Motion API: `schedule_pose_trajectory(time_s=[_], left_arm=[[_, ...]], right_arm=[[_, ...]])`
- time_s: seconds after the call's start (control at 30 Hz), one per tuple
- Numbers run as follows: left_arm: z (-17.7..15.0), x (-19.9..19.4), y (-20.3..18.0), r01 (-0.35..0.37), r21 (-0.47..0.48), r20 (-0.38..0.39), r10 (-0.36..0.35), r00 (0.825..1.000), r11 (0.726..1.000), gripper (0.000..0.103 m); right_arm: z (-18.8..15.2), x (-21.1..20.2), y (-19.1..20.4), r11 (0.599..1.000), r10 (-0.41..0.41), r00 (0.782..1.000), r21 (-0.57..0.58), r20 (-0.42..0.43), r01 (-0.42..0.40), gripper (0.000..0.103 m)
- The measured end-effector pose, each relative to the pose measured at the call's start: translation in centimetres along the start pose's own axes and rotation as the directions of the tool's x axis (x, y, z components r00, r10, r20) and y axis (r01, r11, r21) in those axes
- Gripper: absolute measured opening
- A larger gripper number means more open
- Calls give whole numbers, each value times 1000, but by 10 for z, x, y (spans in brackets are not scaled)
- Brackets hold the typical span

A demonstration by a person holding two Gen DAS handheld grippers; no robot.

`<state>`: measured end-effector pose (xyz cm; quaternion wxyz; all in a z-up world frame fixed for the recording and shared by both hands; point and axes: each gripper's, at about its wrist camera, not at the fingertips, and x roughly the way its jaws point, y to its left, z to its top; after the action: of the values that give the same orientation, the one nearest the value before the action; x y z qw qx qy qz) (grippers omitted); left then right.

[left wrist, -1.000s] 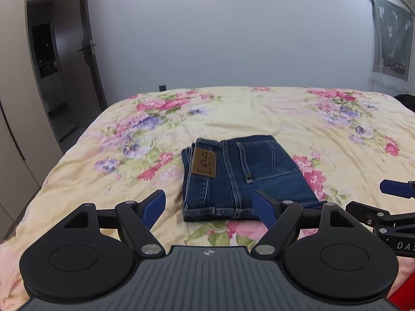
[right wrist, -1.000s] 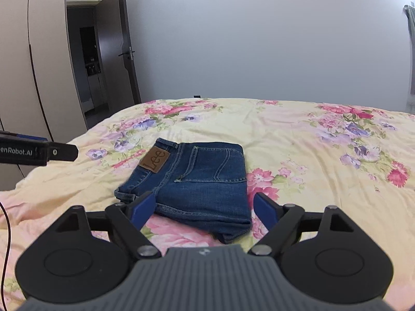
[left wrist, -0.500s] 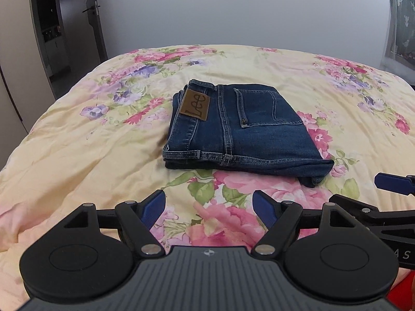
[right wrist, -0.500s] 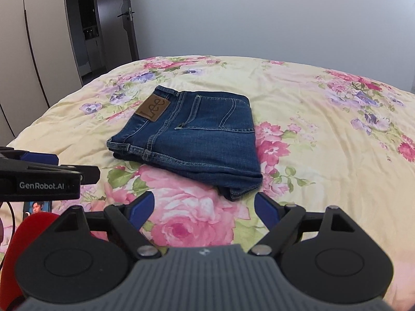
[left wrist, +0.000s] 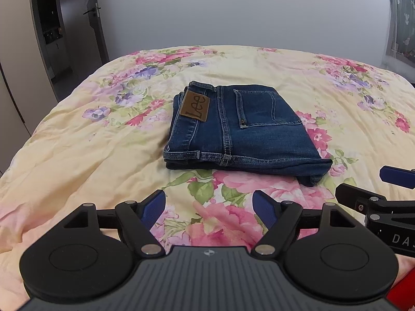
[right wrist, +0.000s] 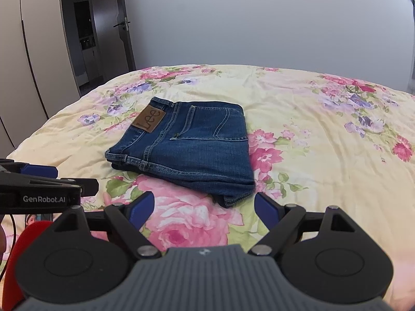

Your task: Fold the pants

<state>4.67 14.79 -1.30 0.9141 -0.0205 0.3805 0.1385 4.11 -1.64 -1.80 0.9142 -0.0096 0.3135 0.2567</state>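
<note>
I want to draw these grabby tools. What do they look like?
Each tool is black with two blue fingertip pads. The left tool and right tool each have a ribbed grey base, two round black discs and silver rivets. From the right camera, the left tool's side reads "GenRobot.AI", with a thin black cable below. Something red sits near it.

Left gripper (left wrist: 208,208), right gripper (right wrist: 205,210): apparently agape, empty.
</note>
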Motion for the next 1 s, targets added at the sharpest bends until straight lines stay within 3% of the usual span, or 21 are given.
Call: schedule_pose_trajectory(time_s=[1.0], left_arm=[[2, -7, -3, 4, 3, 11, -4, 1000, 1000, 89]], right_arm=[[-2, -8, -1, 1000, -9, 1000, 6, 18, 9, 80]])
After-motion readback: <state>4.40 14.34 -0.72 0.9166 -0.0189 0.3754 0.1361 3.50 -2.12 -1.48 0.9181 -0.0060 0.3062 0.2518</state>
